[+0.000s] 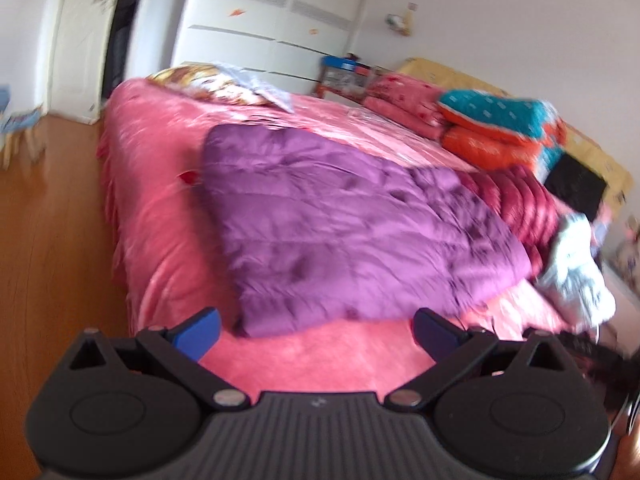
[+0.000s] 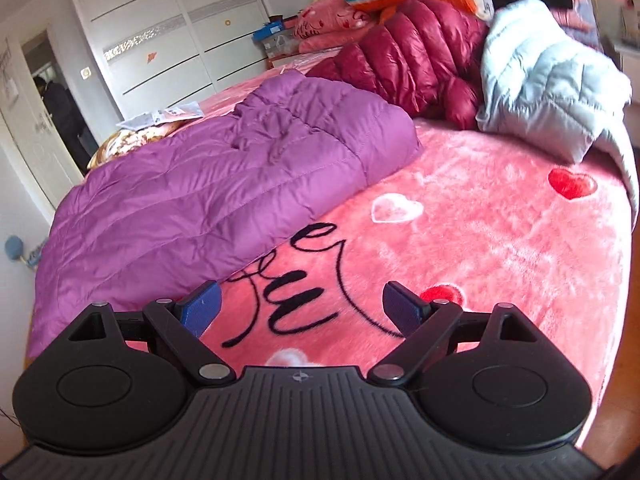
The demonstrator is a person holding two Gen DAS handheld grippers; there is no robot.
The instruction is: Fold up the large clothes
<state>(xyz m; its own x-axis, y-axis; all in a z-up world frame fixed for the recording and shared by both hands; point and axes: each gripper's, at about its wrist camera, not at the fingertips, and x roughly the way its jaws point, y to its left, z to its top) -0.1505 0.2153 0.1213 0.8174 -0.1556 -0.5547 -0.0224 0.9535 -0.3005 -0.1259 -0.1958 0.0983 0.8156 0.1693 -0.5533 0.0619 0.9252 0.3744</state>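
A purple quilted down coat (image 1: 344, 224) lies folded flat on the pink bed cover (image 1: 312, 356); in the right wrist view the purple coat (image 2: 208, 184) fills the left half of the bed. My left gripper (image 1: 316, 330) hovers open just short of the coat's near edge, nothing between its blue fingers. My right gripper (image 2: 300, 310) is open above the bare pink cover (image 2: 500, 248), to the right of the coat's edge. A dark red down jacket (image 2: 412, 56) and a pale blue down jacket (image 2: 544, 76) lie bunched behind the coat.
Folded pink bedding (image 1: 404, 100) and teal-and-orange pillows (image 1: 496, 128) are stacked at the head of the bed. White wardrobe doors (image 1: 272, 20) stand behind, wooden floor (image 1: 52, 240) to the left. A person (image 2: 60, 108) stands in the doorway.
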